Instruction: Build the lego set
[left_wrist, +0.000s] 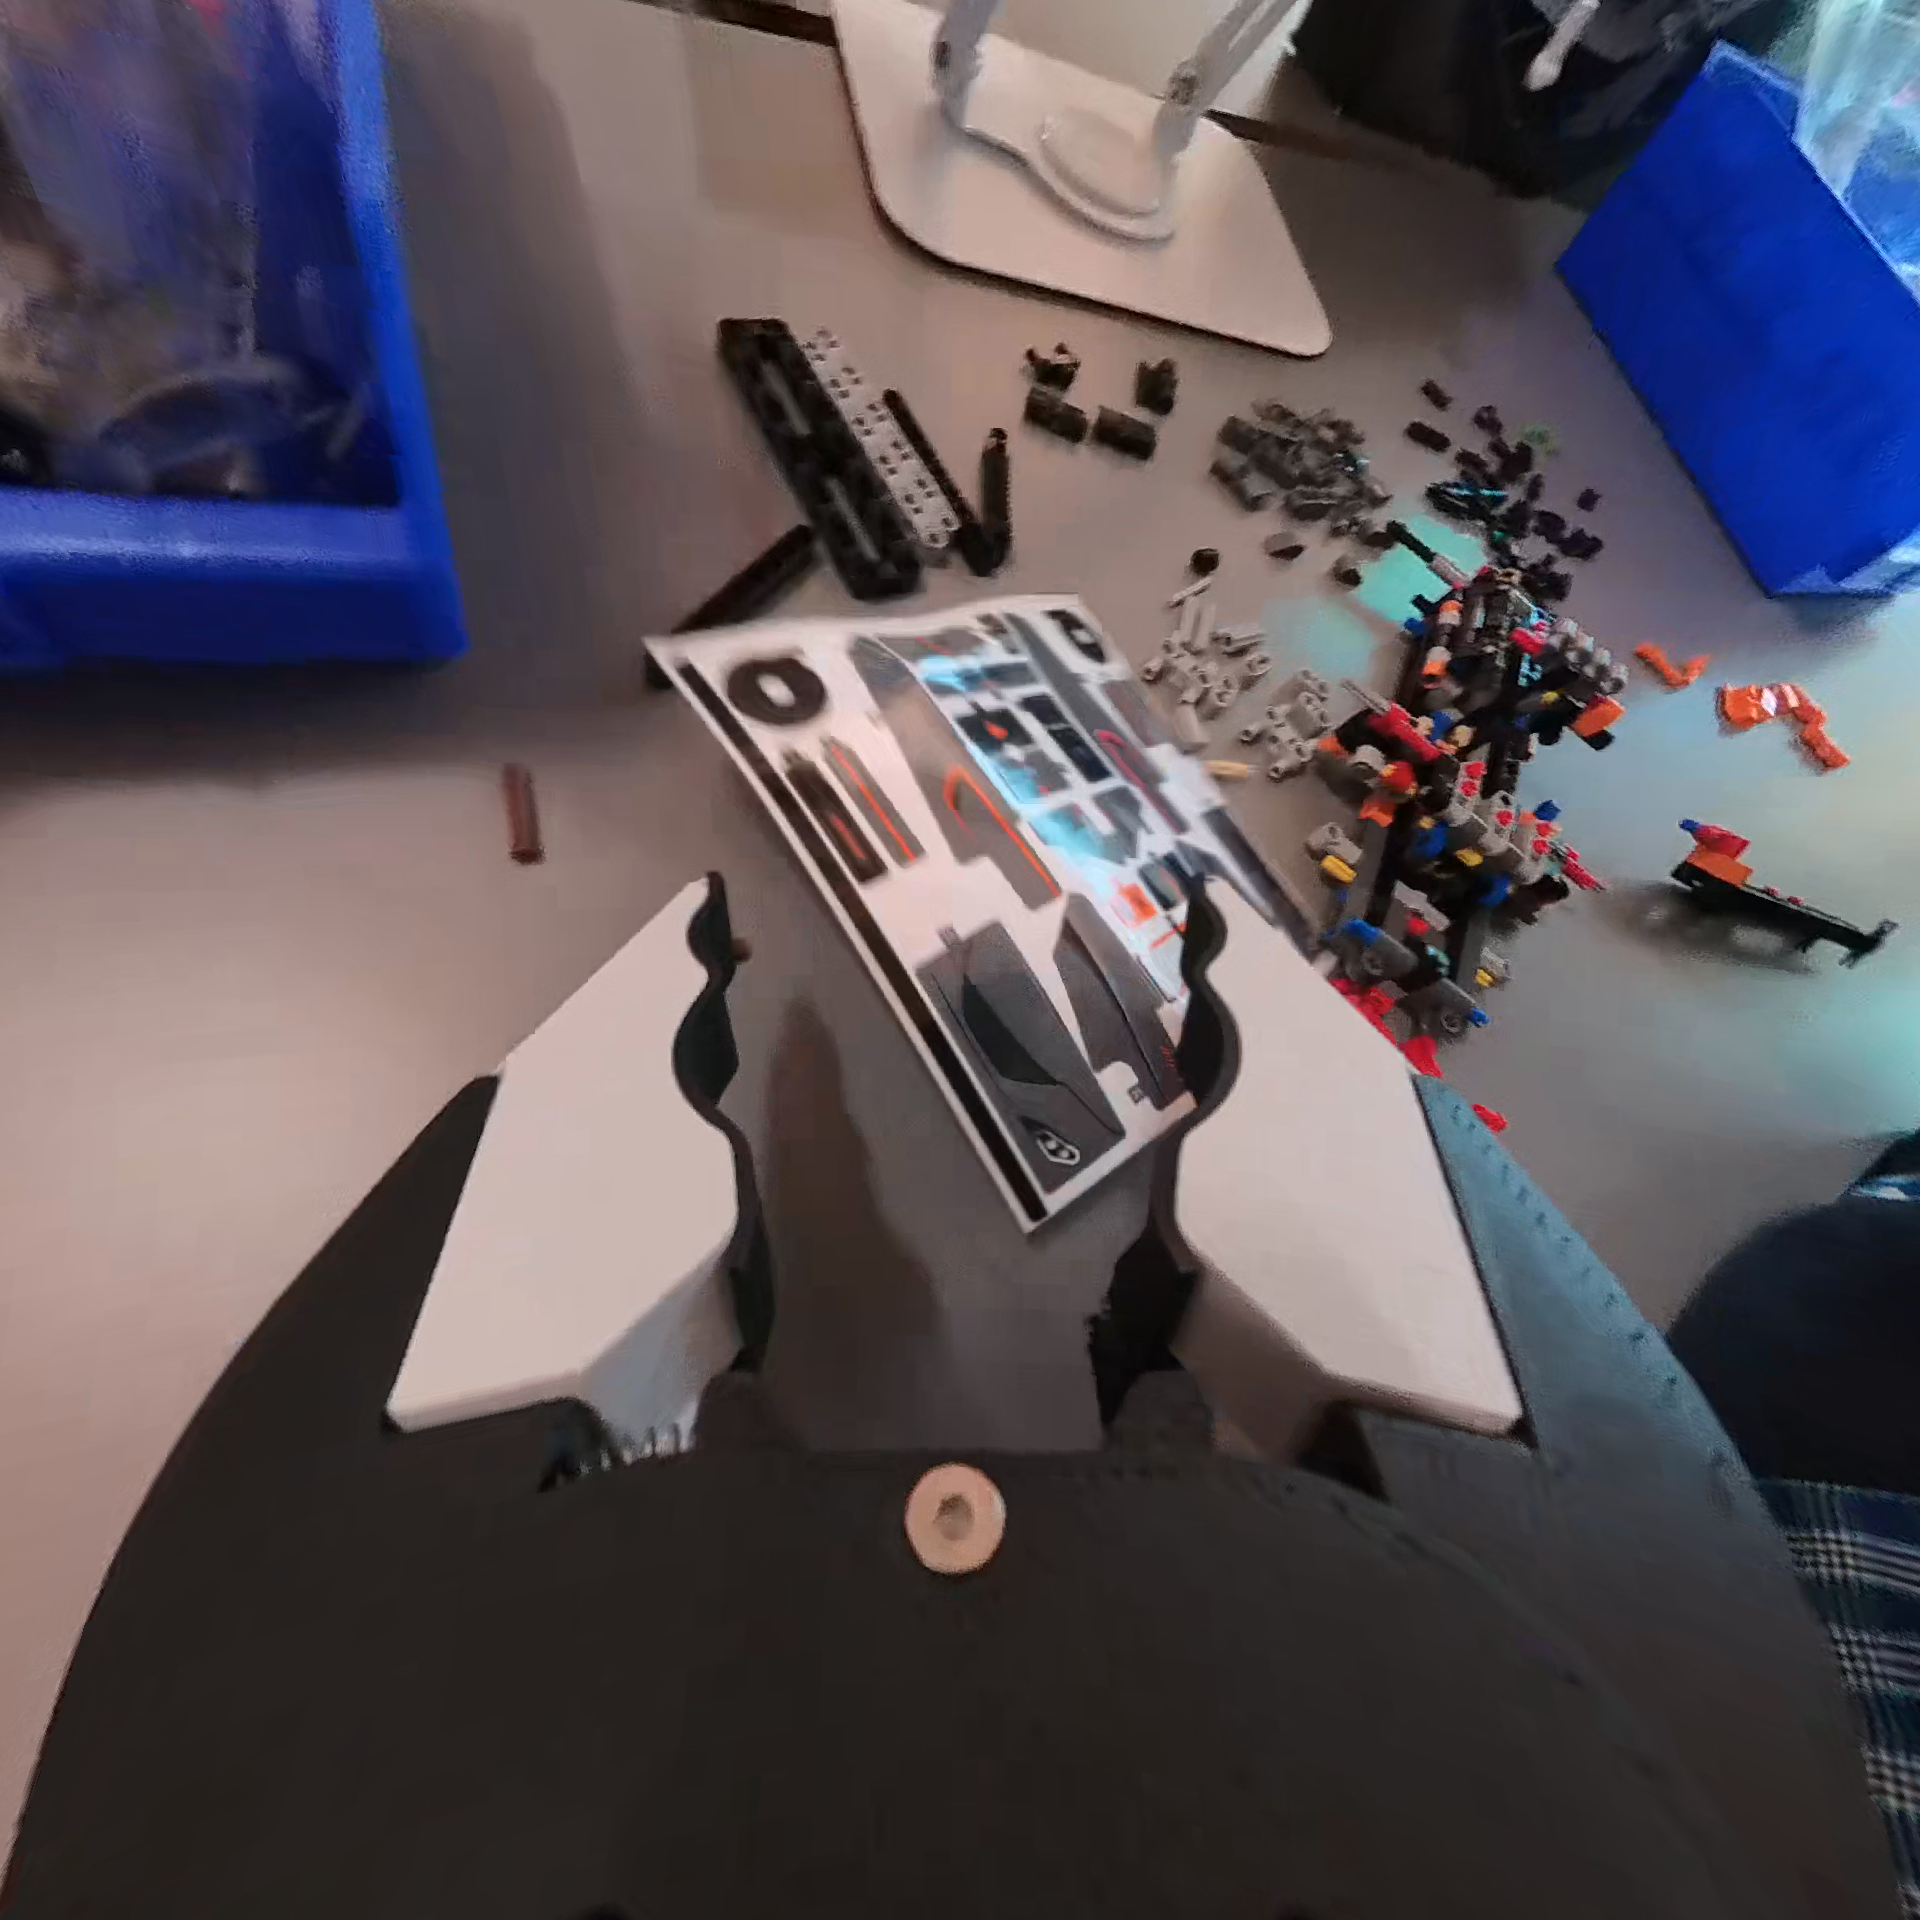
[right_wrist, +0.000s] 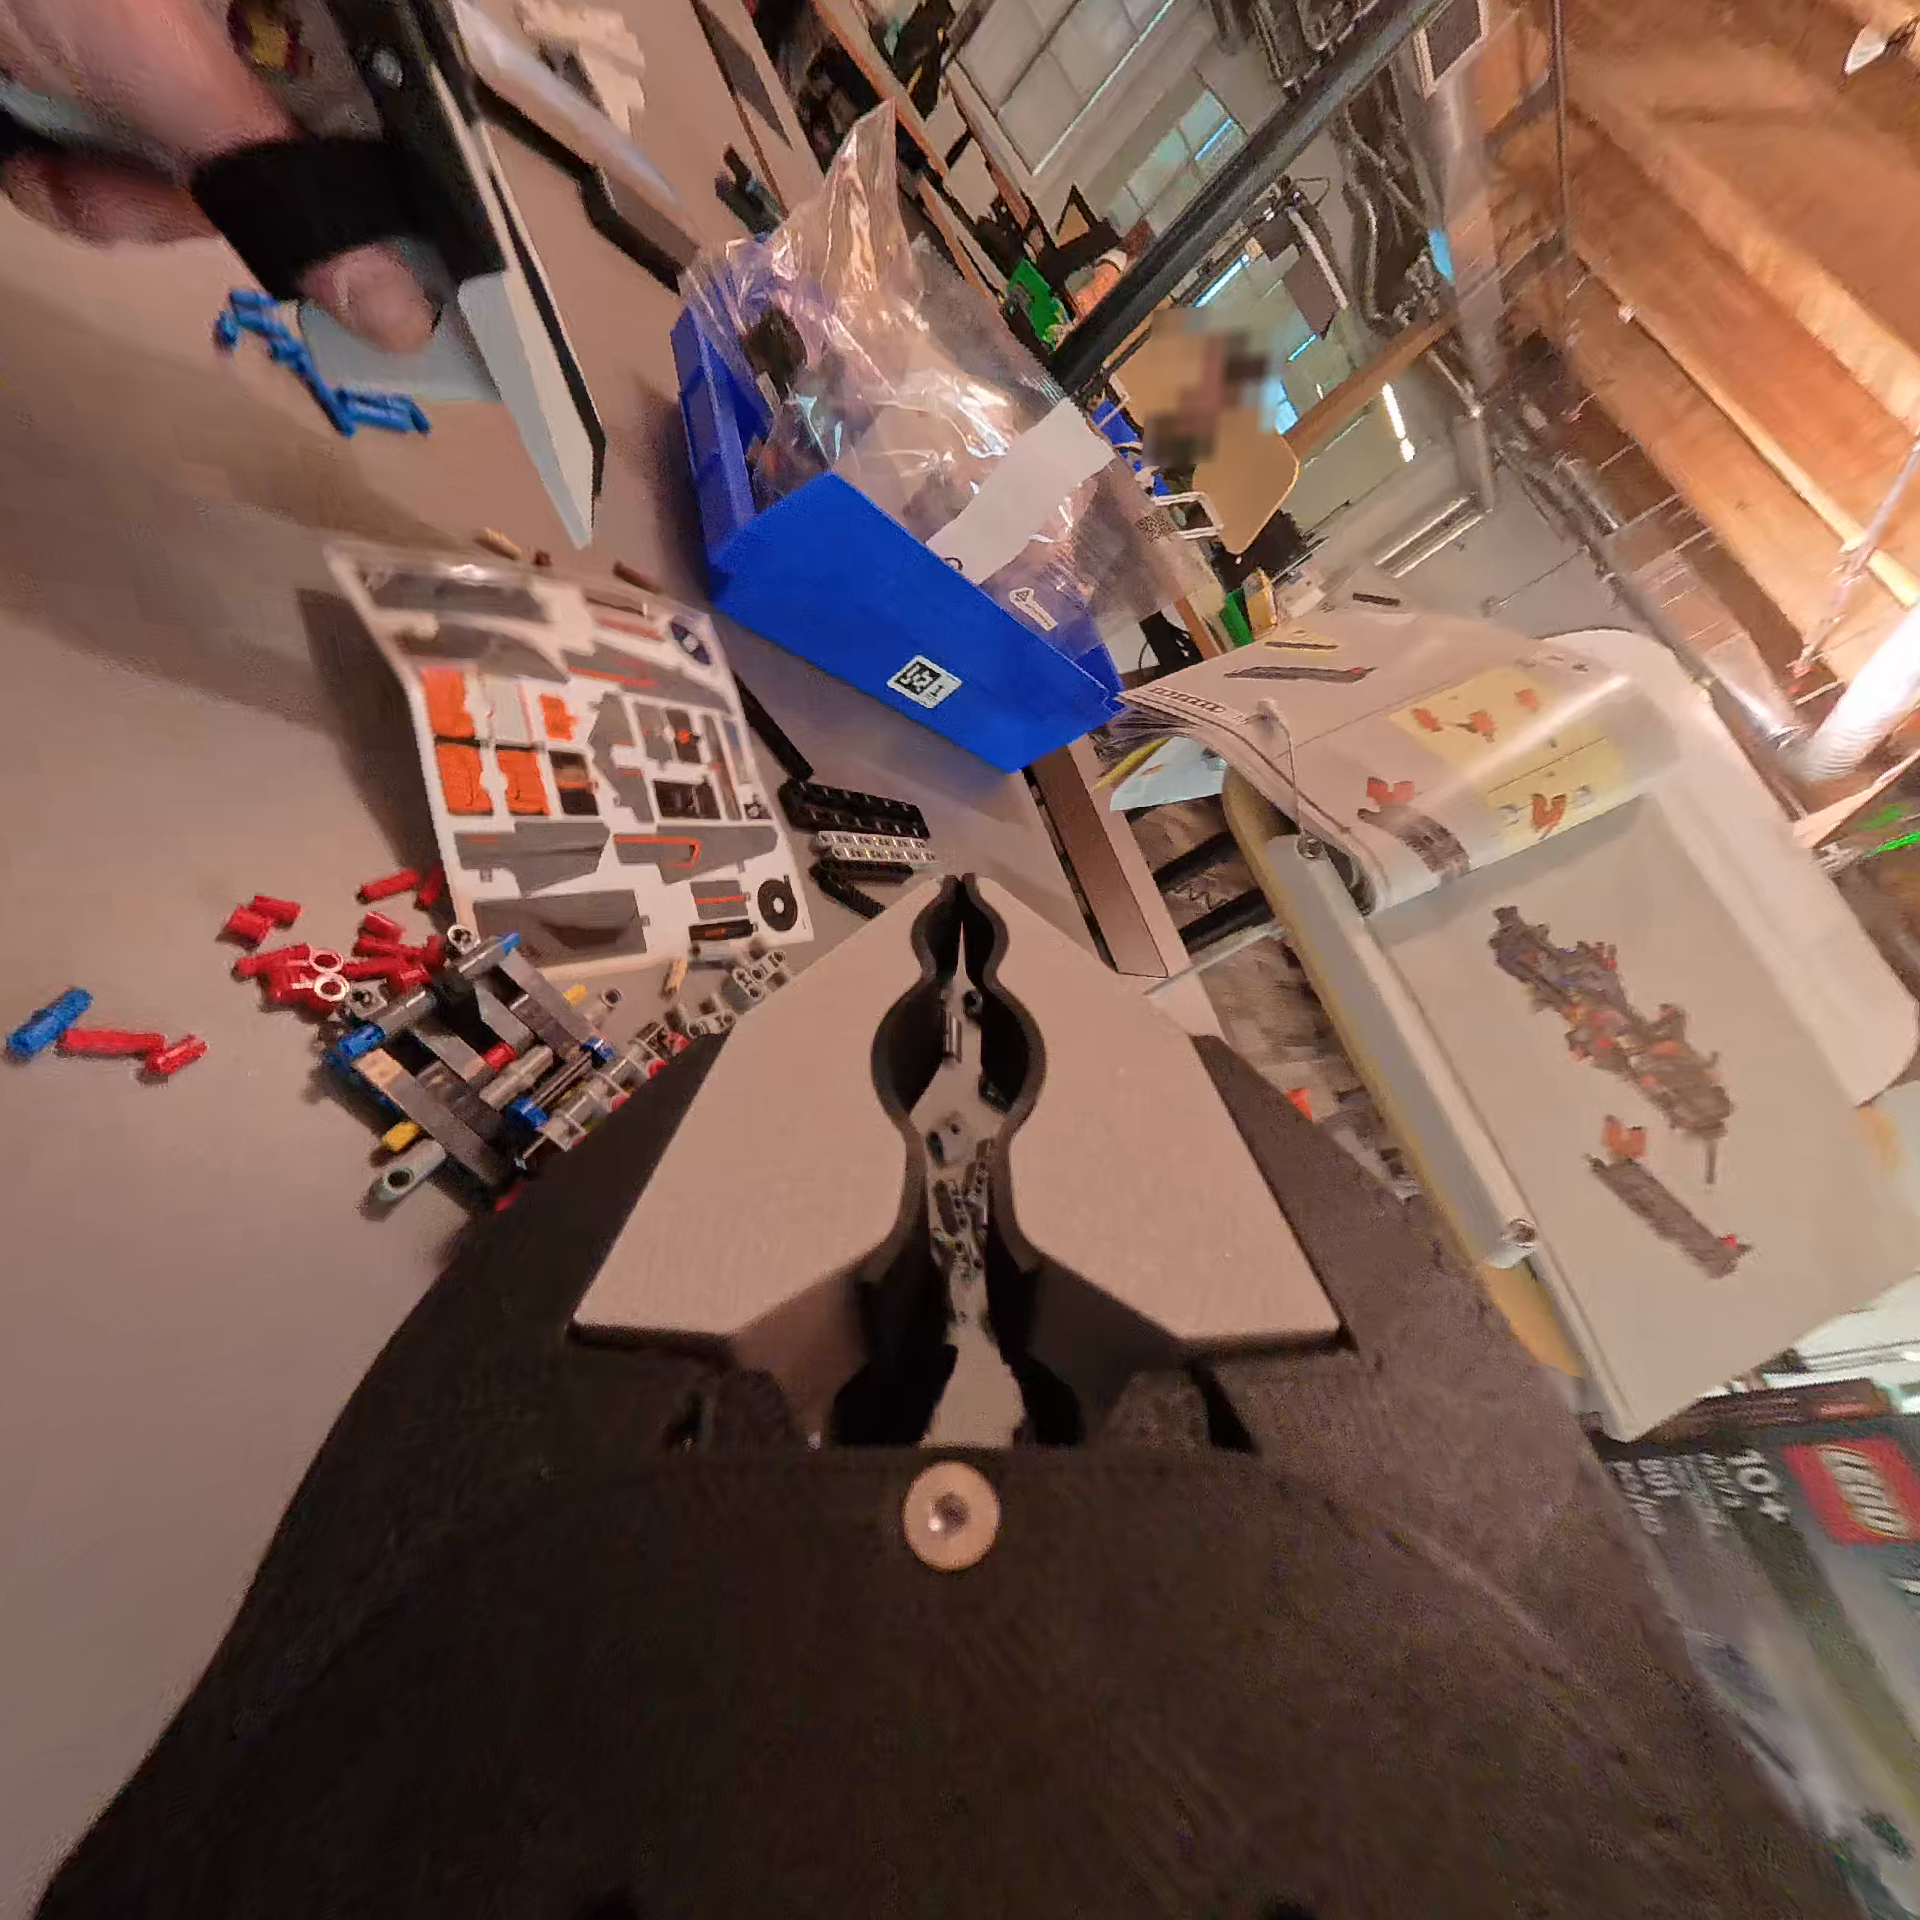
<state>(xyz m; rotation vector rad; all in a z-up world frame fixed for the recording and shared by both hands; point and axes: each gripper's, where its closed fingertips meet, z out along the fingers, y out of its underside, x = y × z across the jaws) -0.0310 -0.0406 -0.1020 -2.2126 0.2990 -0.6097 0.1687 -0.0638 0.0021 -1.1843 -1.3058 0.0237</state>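
Observation:
My left gripper (left_wrist: 956, 914) is open and empty, low over the grey table. A curled sticker sheet (left_wrist: 966, 831) lies just ahead, its near corner between the fingers and under the right finger (left_wrist: 1205, 987). The partly built, multicoloured lego model (left_wrist: 1455, 790) lies to the right of the sheet. My right gripper (right_wrist: 956, 894) is shut with its tips touching and nothing visibly held. It hovers near the table's edge, right of the model (right_wrist: 488, 1060) and the sticker sheet (right_wrist: 603, 758). A hand holds the left gripper (right_wrist: 577, 499) at the upper left.
Black beams (left_wrist: 831, 457), dark part piles (left_wrist: 1299, 468), grey connectors (left_wrist: 1216, 665), orange parts (left_wrist: 1777, 717), a small sub-assembly (left_wrist: 1766, 904) and a brown pin (left_wrist: 523, 810) lie around. Blue bins (left_wrist: 208, 416) (left_wrist: 1766, 343) and a stand base (left_wrist: 1091, 177) border them. Red pins (right_wrist: 332, 945) and an open booklet (right_wrist: 1558, 935) show. Left tips and right tips are each some 15 cm from the model (right_wrist: 488, 1060). The left camera catches it too, in the left wrist view (left_wrist: 1423, 917).

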